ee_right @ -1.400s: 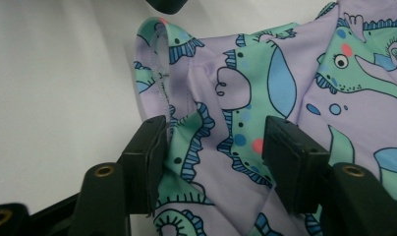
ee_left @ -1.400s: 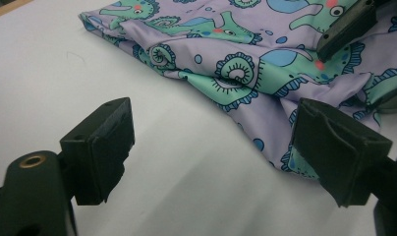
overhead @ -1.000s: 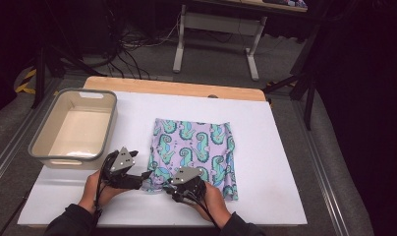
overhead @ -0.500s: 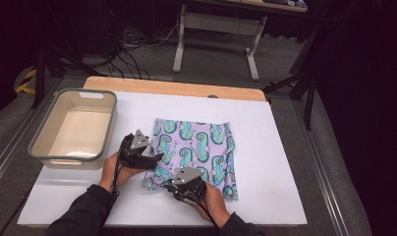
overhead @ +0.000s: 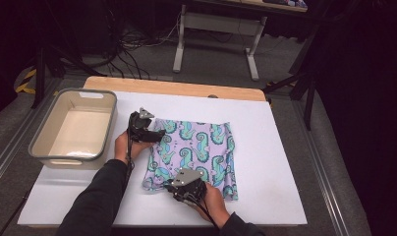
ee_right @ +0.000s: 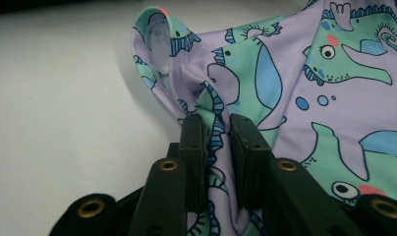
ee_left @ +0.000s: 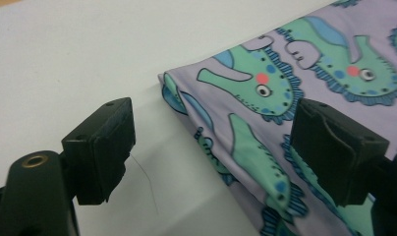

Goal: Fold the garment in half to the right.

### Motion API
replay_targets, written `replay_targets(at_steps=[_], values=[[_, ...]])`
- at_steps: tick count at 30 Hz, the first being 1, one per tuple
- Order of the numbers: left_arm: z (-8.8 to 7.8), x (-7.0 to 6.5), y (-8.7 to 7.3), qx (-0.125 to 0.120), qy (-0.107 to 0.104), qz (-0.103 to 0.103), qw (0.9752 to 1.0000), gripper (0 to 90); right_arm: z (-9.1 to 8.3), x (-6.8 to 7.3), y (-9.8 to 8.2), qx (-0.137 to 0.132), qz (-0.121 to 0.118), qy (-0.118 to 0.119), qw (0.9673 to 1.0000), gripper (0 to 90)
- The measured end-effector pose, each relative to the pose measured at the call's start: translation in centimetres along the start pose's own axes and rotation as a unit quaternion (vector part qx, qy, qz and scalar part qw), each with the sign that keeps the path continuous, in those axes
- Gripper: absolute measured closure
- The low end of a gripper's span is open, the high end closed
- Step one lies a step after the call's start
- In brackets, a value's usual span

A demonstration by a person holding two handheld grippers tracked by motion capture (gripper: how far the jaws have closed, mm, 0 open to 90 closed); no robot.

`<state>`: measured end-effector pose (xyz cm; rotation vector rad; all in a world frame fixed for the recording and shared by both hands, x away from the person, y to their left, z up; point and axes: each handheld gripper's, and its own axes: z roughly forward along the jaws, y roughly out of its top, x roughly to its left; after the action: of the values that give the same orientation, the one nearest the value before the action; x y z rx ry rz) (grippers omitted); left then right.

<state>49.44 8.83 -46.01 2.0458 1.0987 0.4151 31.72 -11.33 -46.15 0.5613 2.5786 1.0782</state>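
Note:
A lilac cloth (overhead: 201, 145) printed with green seahorses lies folded on the white table (overhead: 270, 196). My left gripper (overhead: 158, 134) is at the cloth's far left corner. In the left gripper view this gripper (ee_left: 213, 147) is open, its jaws set wide on either side of the cloth's folded edge (ee_left: 250, 147), and the pads (ee_left: 105, 147) are off the fabric. My right gripper (overhead: 175, 186) is at the cloth's near edge. In the right gripper view it (ee_right: 217, 137) is shut on a bunched fold of the cloth (ee_right: 304, 113), which is lifted slightly there.
A grey-rimmed, empty bin (overhead: 39, 150) stands at the table's left, close to my left hand. A wooden strip (overhead: 177, 88) runs along the table's far edge. White surface lies bare to the right of the cloth.
My left gripper has moved away from the near edge, beside the right gripper, up along the cloth's left side to its far left corner. The right gripper has kept still on the cloth.

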Motion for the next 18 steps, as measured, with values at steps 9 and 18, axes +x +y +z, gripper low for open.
replay_targets(at_steps=[9, 18], values=[[1.06, 0.10, 0.83, 0.032, -0.005, 0.013, 0.9994, 33.7, -0.03, 0.01, 0.01, 0.000, -0.001, 0.000, 1.0000, 78.3], [0.83, 0.28, 0.71, 0.021, -0.026, 0.014, 0.9993, 79.7, -0.35, 0.10, -0.07, -0.007, -0.006, 0.000, 1.0000, 82.1]])
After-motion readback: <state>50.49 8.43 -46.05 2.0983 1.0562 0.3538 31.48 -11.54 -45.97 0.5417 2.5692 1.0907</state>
